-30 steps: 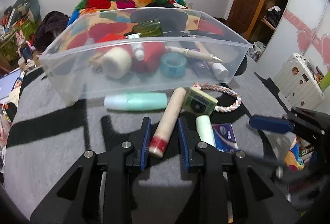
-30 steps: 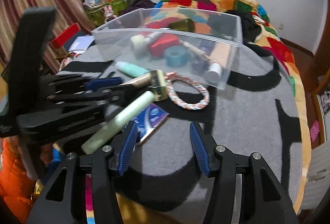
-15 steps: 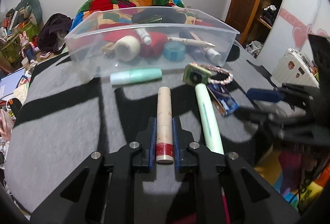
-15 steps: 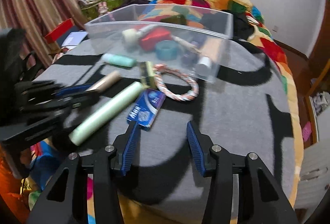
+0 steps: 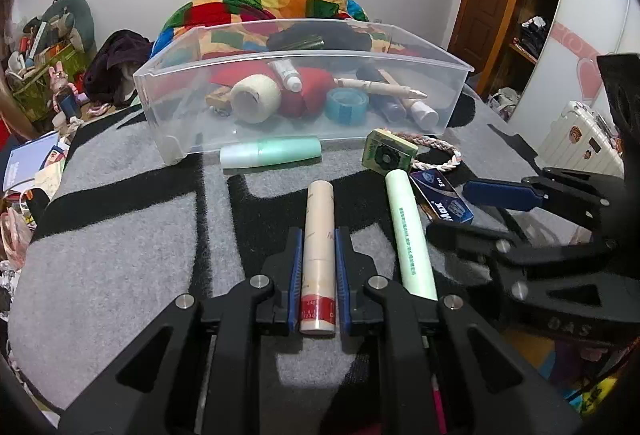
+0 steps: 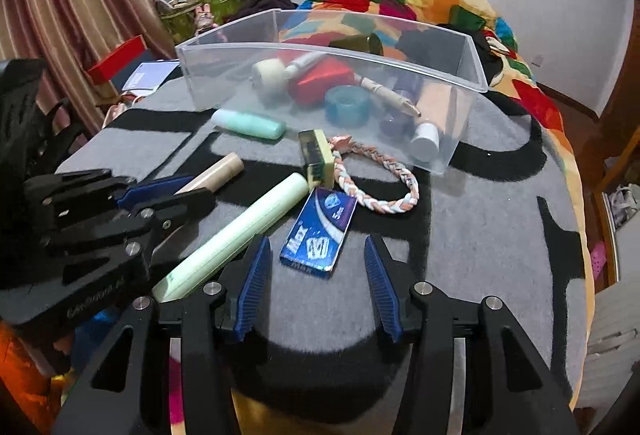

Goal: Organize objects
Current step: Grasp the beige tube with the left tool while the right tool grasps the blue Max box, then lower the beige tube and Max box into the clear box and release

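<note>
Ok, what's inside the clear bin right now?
Clear bin holds a cream tape roll, blue tape ring, red item, pen, small bottles; anything beneath them is hidden.

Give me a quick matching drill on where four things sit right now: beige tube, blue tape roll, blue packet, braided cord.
Things:
1. beige tube
2. blue tape roll
3. blue packet
4. braided cord

Places:
A. inside the clear bin
B. flat on the blanket, ahead of the open right gripper
C. clamped in the left gripper
D. looped on the blanket beside the bin

Pairs: 1-C, 2-A, 3-B, 4-D
</note>
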Demonstrator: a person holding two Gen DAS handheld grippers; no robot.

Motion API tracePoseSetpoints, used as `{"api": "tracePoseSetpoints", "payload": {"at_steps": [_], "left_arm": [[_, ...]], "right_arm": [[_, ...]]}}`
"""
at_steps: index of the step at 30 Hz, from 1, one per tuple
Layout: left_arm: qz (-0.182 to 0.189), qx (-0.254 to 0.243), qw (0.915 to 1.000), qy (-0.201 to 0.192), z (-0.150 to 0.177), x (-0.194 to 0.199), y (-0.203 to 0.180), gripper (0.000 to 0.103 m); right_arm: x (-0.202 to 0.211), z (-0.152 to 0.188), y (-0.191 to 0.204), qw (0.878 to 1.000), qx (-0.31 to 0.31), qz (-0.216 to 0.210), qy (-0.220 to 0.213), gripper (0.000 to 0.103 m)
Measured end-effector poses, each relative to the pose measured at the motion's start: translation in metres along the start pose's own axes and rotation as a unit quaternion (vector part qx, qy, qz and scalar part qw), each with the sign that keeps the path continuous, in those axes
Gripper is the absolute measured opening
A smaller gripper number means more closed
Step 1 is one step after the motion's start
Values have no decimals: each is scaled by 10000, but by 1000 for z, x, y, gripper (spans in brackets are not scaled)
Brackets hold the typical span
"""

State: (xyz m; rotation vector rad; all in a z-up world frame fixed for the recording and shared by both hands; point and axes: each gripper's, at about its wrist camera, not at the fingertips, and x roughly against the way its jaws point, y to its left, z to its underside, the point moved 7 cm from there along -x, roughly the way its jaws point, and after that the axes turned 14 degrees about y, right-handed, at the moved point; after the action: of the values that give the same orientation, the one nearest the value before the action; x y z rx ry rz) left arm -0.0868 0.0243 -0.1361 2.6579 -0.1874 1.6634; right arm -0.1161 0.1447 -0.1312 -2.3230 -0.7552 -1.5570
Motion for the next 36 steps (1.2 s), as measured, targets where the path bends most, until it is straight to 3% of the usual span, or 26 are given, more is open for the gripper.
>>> {"api": "tracePoseSetpoints", "payload": {"at_steps": [2,12,23,29,36], "left_arm": [[2,-10,10000,-15,1,1,0,15],[162,131,9990,-398,-10,33,5,15],[210,359,9953,-869,-52,65,22,15],[288,514,9947,-847,-81,61,35,15],[446,696,9953,-502,-114,36,50,15]], "right_arm": [[1,0,-4,9999,-6,108,-31,28],[32,0,-5,9990,-40,-300,-331,26],[74,-42,-24,9945,-229,-200,-1001,26],[74,-68,-37,9933,-387,-206,-1067,26],[51,-93,-45,9945,-547,-285,-848,26]]}}
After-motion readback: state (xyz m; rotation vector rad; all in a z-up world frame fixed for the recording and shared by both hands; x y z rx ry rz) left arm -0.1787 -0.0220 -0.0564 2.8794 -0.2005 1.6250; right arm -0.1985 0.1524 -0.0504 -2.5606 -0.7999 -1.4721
